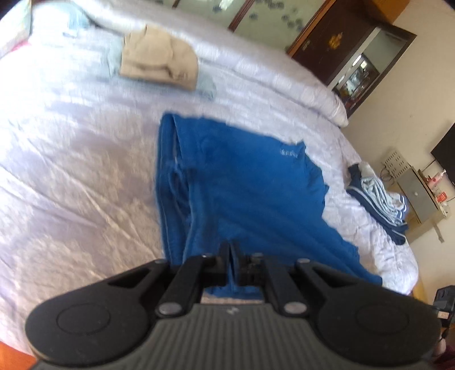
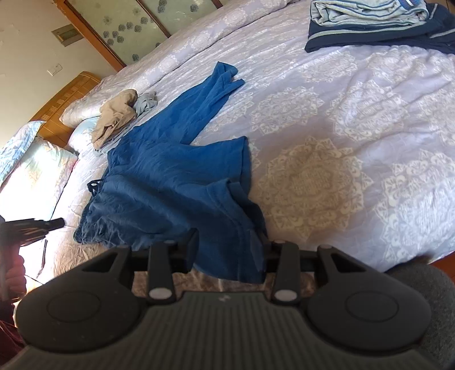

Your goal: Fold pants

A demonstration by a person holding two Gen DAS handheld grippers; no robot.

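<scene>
Blue pants (image 1: 244, 182) lie spread on a lilac patterned quilt (image 1: 71, 159). My left gripper (image 1: 231, 252) is shut on a thin fold of the blue pants at their near edge. In the right wrist view the pants (image 2: 170, 176) stretch from the waistband at the left to a leg end far back. My right gripper (image 2: 229, 246) stands open at the near edge, its jaws apart with the nearer leg's hem lying loosely between them. The cloth covers the right finger. The left gripper (image 2: 47, 224) shows at the left edge, beside the waistband, held by a hand (image 2: 15, 273).
A folded beige garment (image 2: 116, 116) and a pale blue cloth (image 2: 146, 102) lie beyond the pants near the pillows (image 2: 34, 165). A navy and striped stack (image 2: 378, 22) sits at the far right of the bed. Beyond the bed's edge stand a dark cabinet (image 1: 341, 48) and a small table (image 1: 418, 196).
</scene>
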